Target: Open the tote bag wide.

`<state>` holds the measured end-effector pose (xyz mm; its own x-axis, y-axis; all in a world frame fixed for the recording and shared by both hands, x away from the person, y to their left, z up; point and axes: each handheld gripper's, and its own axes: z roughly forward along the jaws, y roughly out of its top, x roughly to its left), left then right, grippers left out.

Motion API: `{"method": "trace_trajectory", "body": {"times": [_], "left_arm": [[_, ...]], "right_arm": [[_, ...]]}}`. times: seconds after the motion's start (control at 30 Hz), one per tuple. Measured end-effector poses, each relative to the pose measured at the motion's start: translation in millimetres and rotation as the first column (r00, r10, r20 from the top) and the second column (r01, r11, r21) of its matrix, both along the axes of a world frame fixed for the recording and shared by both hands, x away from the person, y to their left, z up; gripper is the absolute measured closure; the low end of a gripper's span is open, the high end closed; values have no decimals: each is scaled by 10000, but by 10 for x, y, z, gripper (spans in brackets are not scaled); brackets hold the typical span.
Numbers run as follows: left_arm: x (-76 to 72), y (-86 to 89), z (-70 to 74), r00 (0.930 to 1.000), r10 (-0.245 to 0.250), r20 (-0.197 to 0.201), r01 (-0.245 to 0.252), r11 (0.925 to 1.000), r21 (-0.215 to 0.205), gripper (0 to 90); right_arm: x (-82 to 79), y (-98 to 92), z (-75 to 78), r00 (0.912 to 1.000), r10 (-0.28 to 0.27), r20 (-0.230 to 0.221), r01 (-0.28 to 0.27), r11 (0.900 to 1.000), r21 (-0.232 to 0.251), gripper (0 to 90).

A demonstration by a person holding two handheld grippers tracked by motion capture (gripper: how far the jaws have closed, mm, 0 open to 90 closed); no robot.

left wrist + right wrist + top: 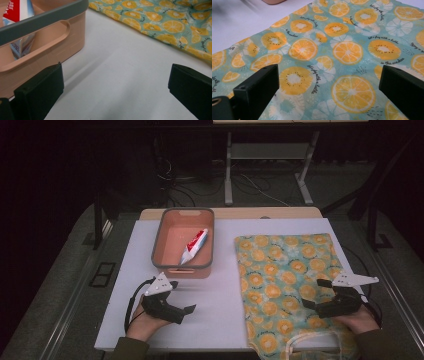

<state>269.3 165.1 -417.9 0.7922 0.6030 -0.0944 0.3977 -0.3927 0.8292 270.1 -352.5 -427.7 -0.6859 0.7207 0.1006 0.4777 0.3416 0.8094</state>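
Orange-slice printed teal cloth bag (287, 280) lies flat, white handles at its near end.

Looks like a lab or test room: white work table (215, 320) on grey carpet, dark surroundings, metal-legged bench (270, 170) at the far side with loose cables (175, 185) trailing across the floor beneath.
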Motion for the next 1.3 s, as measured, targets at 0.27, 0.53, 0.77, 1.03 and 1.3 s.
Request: {"method": "trace_trajectory", "body": {"times": [0.27, 0.53, 0.77, 1.03, 1.3], "left_arm": [[15, -131, -7, 9997, -211, -112, 212, 9997, 111, 4], [72, -322, -9, 9990, -385, -236, 386, 9992, 66, 42], [125, -571, -12, 9985, -485, -241, 488, 9987, 126, 115], [170, -908, -42, 9959, -874, -237, 875, 9961, 62, 158], [190, -1255, -125, 9886, -1442, -423, 1446, 9895, 60, 201]], "right_arm": [[-6, -10, 7, 9999, -102, 53, 103, 9999, -55, 27], [9, -2, -1, 9999, -112, 14, 113, 9999, -101, 26], [7, 2, -2, 10000, -97, 12, 97, 9999, -118, 26], [9, 2, -5, 9999, -125, 16, 125, 9998, -130, 27], [10, 2, -7, 9999, -130, 11, 131, 9998, -132, 27]]}}
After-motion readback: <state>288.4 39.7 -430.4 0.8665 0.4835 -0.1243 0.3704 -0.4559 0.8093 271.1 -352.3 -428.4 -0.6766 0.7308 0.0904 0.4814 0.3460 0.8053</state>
